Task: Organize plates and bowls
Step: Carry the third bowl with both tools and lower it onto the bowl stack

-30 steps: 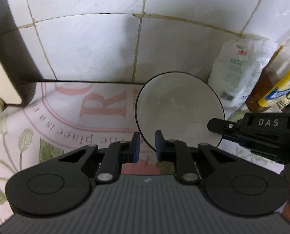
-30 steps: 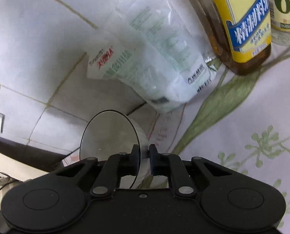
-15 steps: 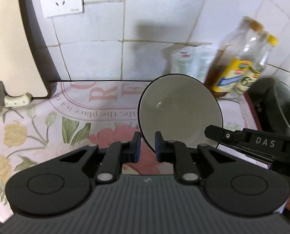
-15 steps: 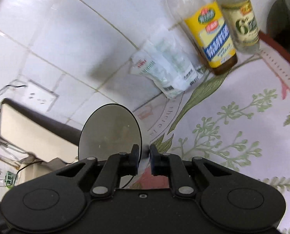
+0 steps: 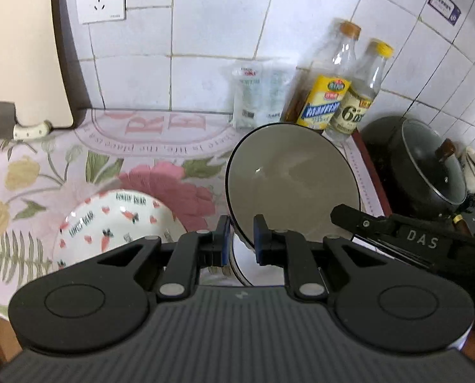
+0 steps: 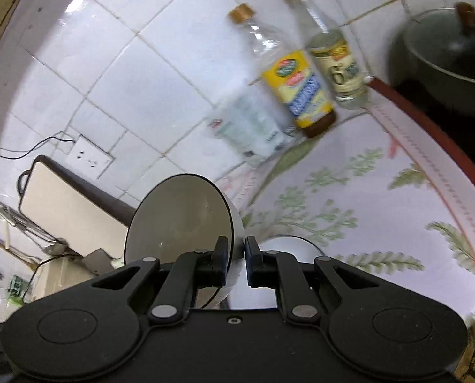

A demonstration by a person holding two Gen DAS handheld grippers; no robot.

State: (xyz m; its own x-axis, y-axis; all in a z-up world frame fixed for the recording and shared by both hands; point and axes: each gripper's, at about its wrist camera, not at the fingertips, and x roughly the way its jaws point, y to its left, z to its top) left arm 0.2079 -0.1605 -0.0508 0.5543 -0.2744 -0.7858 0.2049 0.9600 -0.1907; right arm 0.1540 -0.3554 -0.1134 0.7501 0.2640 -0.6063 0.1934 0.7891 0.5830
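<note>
Grey bowl (image 5: pixel 293 188) was off the counter, gripped by both grippers at once and tipped so its mouth faced the left camera. Left gripper (image 5: pixel 240 239) was clamped nearly shut on the near rim, one pad inside the bowl and one outside. Right gripper (image 6: pixel 236 257) was pinched the same way on the rim at the bowl's right side, fingers nearly closed on the wall; its nose showed at the bowl's right edge in the left view.

Patterned bowl (image 5: pixel 109 223) sat on the floral cloth (image 5: pixel 161 175), below and left of the grey one, just past the left fingers (image 5: pixel 223 239). So the left hand was the nearer one to it. My read: if nesting is the plan, the grey bowl needs to swing left and level out, mouth up, before it goes down.

Bottles (image 5: pixel 330 95), a bag (image 5: pixel 256 95) and a lidded pot (image 5: pixel 425 169) stood at the back and right, well apart from both bowls.
</note>
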